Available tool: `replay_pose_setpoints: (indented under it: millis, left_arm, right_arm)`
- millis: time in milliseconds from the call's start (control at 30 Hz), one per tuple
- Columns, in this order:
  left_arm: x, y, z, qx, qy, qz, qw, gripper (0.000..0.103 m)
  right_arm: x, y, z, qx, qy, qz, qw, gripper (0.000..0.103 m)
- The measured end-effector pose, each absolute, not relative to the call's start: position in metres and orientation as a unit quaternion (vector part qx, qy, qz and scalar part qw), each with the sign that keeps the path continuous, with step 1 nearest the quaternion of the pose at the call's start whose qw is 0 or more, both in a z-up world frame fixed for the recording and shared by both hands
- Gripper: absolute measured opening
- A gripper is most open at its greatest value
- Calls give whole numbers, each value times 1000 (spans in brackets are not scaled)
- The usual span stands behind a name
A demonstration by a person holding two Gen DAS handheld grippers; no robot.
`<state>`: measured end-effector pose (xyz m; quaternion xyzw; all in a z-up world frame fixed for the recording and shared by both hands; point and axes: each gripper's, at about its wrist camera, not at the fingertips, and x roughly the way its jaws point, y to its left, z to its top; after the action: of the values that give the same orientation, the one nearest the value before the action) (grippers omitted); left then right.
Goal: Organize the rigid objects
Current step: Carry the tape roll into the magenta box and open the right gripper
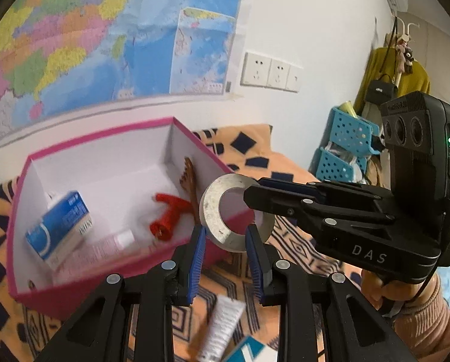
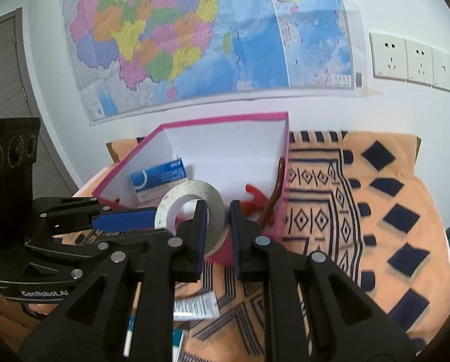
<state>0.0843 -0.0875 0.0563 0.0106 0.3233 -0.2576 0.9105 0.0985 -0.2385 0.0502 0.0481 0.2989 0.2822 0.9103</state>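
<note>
Metal ring (image 1: pixel 237 212) hangs at the pink box (image 1: pixel 101 138) rim, both hand-held grippers clamped on it: left (image 1: pixel 226 235), right (image 2: pixel 218 211). I'd release one side, then lower it in gently.

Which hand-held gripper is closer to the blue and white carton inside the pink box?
Left. The left hand-held gripper is on the carton's side of the metal ring; the right hand-held gripper holds the ring from the far side.
</note>
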Motion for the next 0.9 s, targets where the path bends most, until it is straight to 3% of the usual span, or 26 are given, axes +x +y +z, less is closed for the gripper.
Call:
replay_pose_setpoints:
  millis: [900]
  left_arm:
    - [151,-89,32,-5,377,-212,902,29]
  right_arm:
    - [150,-229,32,34,328,226,917,18]
